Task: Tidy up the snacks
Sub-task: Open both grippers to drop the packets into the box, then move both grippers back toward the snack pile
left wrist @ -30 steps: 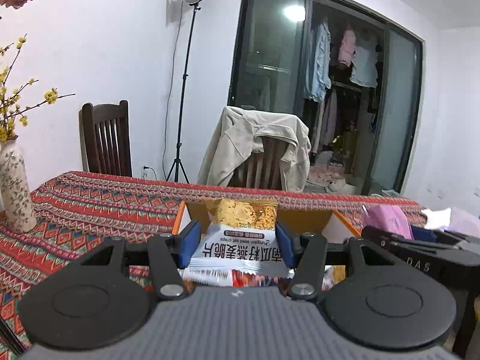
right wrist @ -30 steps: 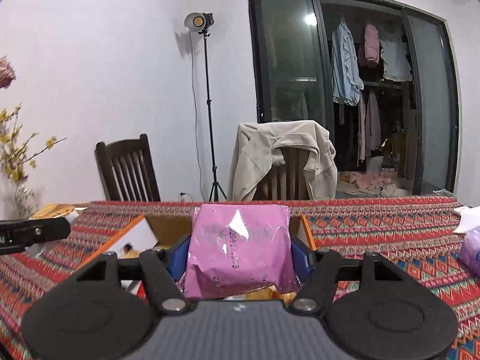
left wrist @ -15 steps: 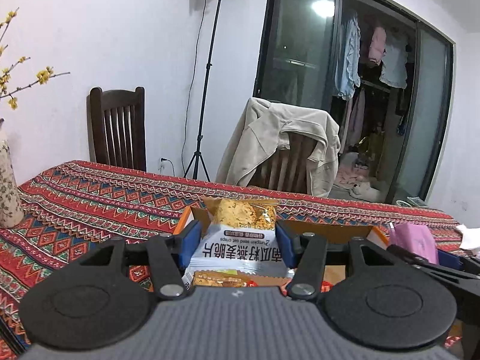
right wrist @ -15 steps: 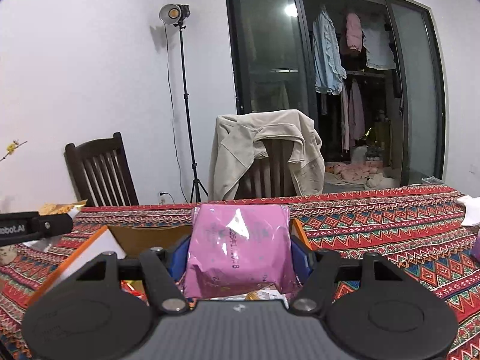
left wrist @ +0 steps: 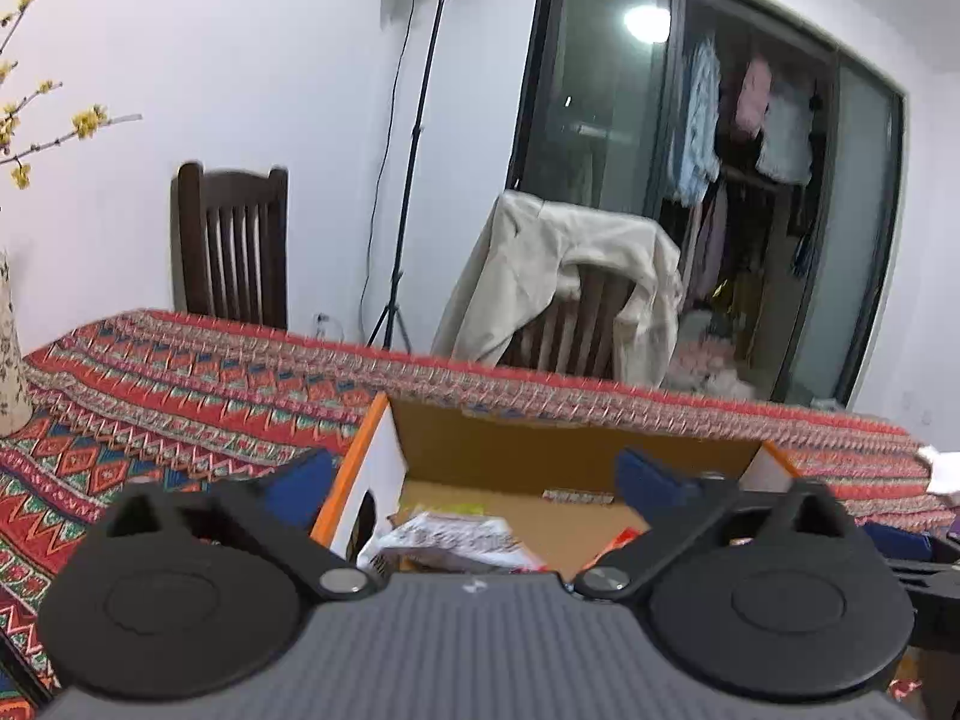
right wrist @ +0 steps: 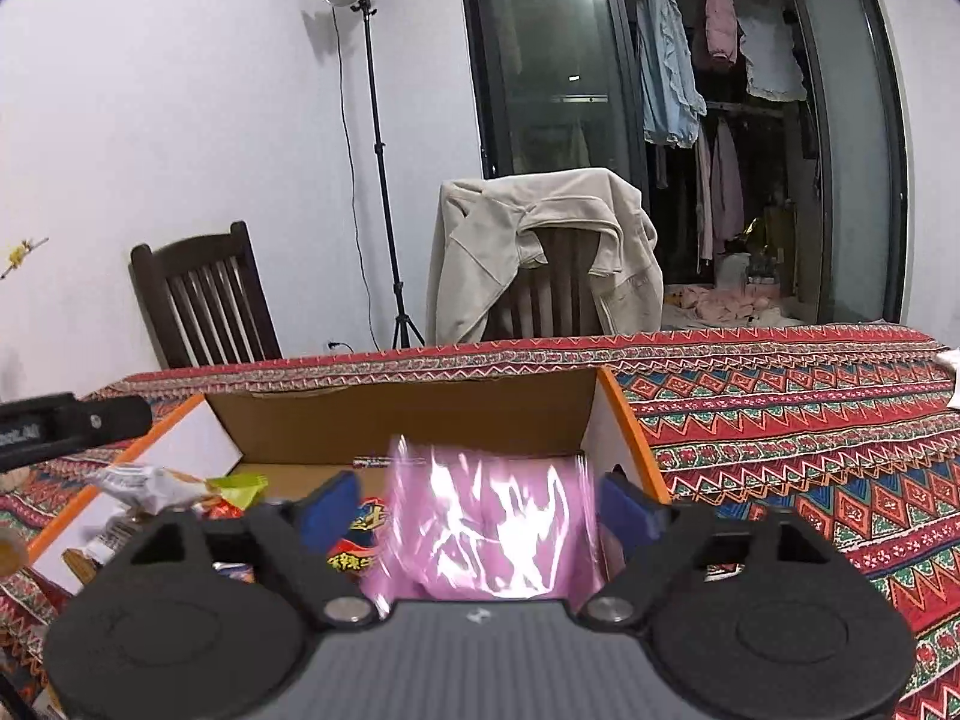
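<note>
Your left gripper (left wrist: 474,483) hangs over the open cardboard box (left wrist: 576,450); its jaws are opening and stand wide apart with nothing gripped. The white crisp packet (left wrist: 447,540) lies in the box at 6 o'clock from the gap, clear of both pads. Your right gripper (right wrist: 480,507) sits above the same box (right wrist: 408,420); its jaws are opening. The pink snack bag (right wrist: 492,531) lies between them, blurred, with neither pad pressing it. The box rests on the patterned surface (right wrist: 780,414).
</note>
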